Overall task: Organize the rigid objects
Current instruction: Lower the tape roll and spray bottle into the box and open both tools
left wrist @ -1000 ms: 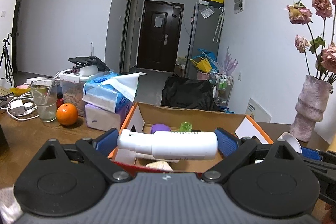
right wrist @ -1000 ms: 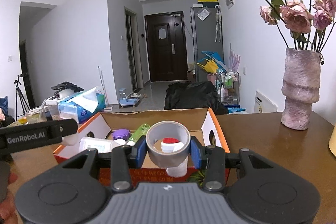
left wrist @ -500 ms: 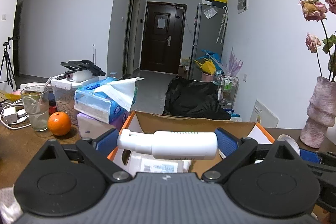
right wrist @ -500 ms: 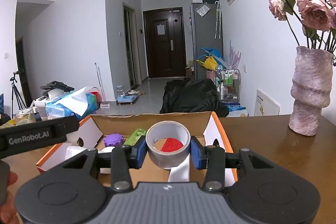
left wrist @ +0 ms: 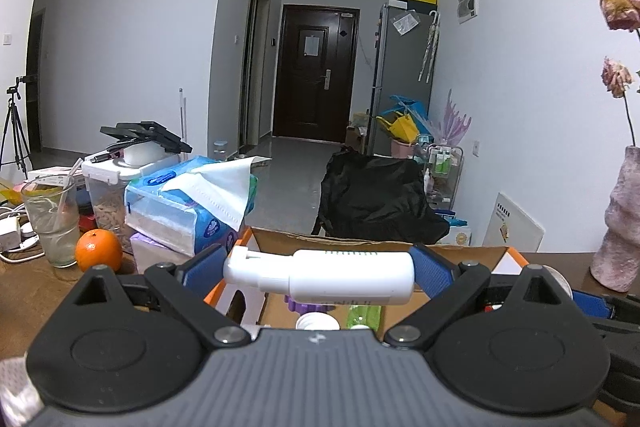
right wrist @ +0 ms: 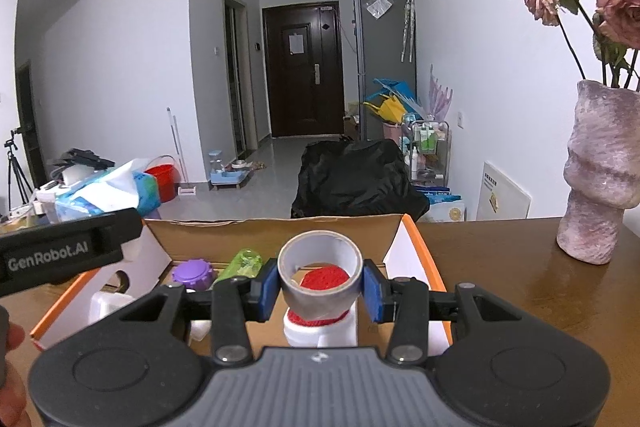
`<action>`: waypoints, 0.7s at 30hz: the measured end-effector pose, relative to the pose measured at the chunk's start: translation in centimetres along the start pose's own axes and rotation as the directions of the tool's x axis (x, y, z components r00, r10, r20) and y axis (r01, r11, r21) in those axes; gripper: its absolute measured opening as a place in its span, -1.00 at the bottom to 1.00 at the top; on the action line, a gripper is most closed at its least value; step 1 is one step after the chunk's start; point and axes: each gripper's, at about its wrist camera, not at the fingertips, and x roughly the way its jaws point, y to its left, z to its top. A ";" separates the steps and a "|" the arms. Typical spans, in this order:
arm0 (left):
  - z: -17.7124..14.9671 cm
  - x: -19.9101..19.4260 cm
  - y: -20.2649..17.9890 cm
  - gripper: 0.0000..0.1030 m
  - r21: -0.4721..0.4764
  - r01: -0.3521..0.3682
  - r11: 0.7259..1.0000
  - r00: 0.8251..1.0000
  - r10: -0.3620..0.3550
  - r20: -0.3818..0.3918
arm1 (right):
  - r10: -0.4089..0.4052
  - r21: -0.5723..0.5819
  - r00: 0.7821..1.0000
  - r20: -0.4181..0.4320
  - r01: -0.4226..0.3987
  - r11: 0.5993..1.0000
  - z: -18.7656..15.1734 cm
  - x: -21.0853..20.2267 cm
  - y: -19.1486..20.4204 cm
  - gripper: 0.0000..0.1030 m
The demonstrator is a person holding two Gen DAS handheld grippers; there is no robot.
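Both hands have carried their loads forward over the cardboard box [right wrist: 276, 233] since a sec ago. The box's near edge, which showed ahead of the grippers then, is now tucked under them, and the back flap sits close in front.

Left gripper [left wrist: 318, 277] is clamped end to end on a white bottle [left wrist: 320, 277], held sideways, blue pads pressing cap and base. Below it, in the left wrist view, I can see a purple lid [left wrist: 298, 305], a white cap [left wrist: 318, 323] and a green bottle [left wrist: 364, 317] already lying in the box.

Right gripper [right wrist: 320, 285] pinches a grey tape roll [right wrist: 320, 277] across its width, hole facing the camera. Through the hole (and under it) shows a red-capped white container [right wrist: 320, 325] sitting inside the box. Grip width looks the same as a sec ago, no letting go yet.

So both items now hang above the box interior, not over the table [right wrist: 520, 287]. To me that means the carrying part is about done, and what's left is lowering and releasing. The right side looks tight: the roll is directly over the red cap, so it may land on top of it and roll off. Left has more bare floor near the box's left wall. The vase [right wrist: 596, 171] stands well apart on the right, and the orange [left wrist: 98, 251] and tissue pack [left wrist: 188, 205] are outside the box on the left.
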 end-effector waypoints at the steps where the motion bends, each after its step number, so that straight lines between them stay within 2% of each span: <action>1: 0.0 0.3 0.0 0.91 0.001 -0.002 1.000 1.000 0.002 -0.001 | -0.003 -0.001 1.000 -0.004 0.003 1.000 0.1 0.3 0.0 -0.18; 13: -0.1 3.2 0.1 0.91 0.024 -0.021 0.999 0.999 0.022 -0.042 | -0.023 -0.011 0.998 -0.057 0.022 1.000 0.6 3.7 0.3 -0.19; 21: -0.2 3.7 0.1 0.91 0.041 -0.024 0.999 0.997 0.026 -0.066 | -0.018 -0.024 0.997 -0.074 0.016 1.000 0.7 3.9 0.0 -0.18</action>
